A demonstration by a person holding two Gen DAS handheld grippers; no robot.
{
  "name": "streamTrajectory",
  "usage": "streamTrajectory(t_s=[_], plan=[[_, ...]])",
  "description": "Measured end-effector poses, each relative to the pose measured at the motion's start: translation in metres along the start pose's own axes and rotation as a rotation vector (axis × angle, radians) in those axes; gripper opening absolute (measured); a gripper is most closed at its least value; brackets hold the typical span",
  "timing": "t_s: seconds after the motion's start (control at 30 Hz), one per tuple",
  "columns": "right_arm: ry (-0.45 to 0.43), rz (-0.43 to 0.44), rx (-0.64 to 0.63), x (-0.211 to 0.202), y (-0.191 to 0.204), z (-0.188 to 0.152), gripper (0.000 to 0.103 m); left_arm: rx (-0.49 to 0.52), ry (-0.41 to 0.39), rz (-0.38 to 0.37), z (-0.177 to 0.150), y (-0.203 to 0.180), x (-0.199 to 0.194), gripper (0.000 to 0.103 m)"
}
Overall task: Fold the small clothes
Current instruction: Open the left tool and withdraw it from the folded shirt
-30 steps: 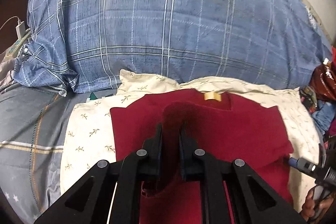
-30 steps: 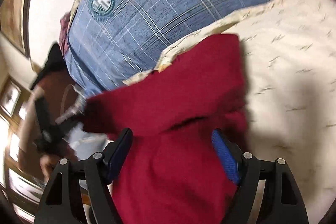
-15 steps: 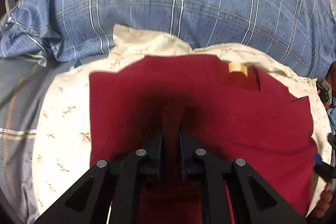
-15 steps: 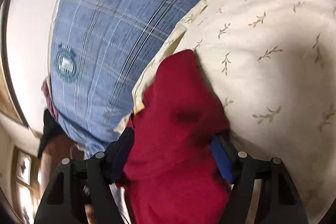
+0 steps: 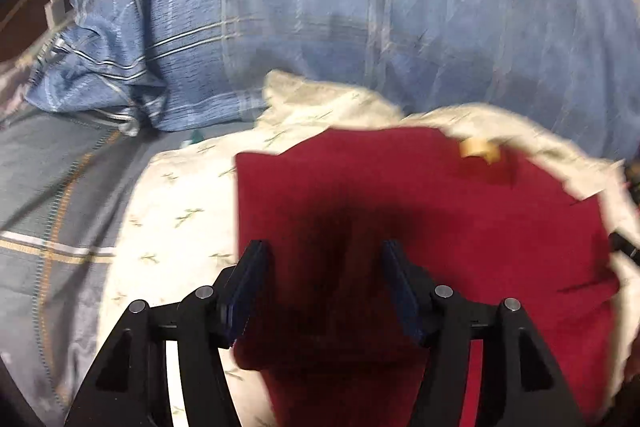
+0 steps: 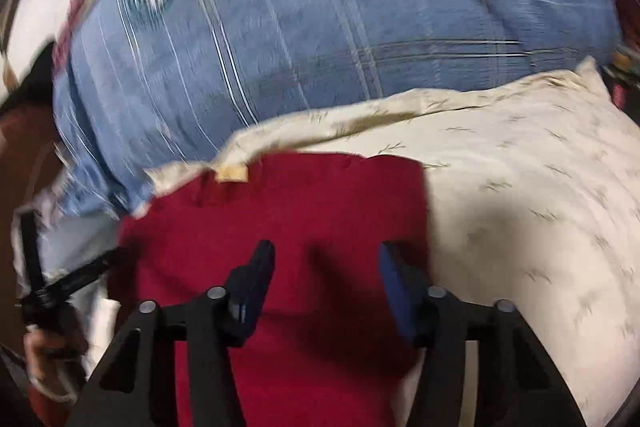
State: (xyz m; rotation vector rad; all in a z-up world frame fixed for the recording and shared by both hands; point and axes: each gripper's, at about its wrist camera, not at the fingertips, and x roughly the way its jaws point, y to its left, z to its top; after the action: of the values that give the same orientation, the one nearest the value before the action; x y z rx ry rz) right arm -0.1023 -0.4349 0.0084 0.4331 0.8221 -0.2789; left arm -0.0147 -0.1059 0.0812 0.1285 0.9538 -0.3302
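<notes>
A red garment (image 5: 420,227) is laid flat on a cream leaf-print pillow (image 5: 180,211), its tan neck label (image 5: 478,149) turned toward a large blue plaid pillow (image 5: 320,27) behind. Grey striped bedding (image 5: 52,207) is seen at the left (a white charger and cable (image 5: 54,9) beyond it). The left hand-held gripper (image 5: 324,259) is held spread above the cloth. The right hand-held gripper (image 6: 326,259) is likewise spread, nothing pinched. Both views are motion-blurred.

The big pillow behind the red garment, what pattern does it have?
Blue with a pale plaid of crossing stripes; the big pillow shows best in the left wrist view.
</notes>
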Motion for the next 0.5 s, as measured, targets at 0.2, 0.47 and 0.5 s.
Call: streamTrajectory(t_s=[0.2, 0.47, 0.5], plan=[[0.026, -0.129, -0.007, 0.035, -0.018, 0.012, 0.049, -0.032, 0.016, 0.022, -0.001, 0.000, 0.027, 0.077], [0.016, -0.037, -0.103, -0.026, 0.005, -0.025, 0.055, -0.029, -0.004, 0.019, -0.011, 0.002, 0.012, 0.077], [0.036, -0.048, -0.104, -0.025, 0.003, -0.036, 0.055, -0.032, -0.004, 0.017, -0.013, 0.002, 0.012, 0.077]])
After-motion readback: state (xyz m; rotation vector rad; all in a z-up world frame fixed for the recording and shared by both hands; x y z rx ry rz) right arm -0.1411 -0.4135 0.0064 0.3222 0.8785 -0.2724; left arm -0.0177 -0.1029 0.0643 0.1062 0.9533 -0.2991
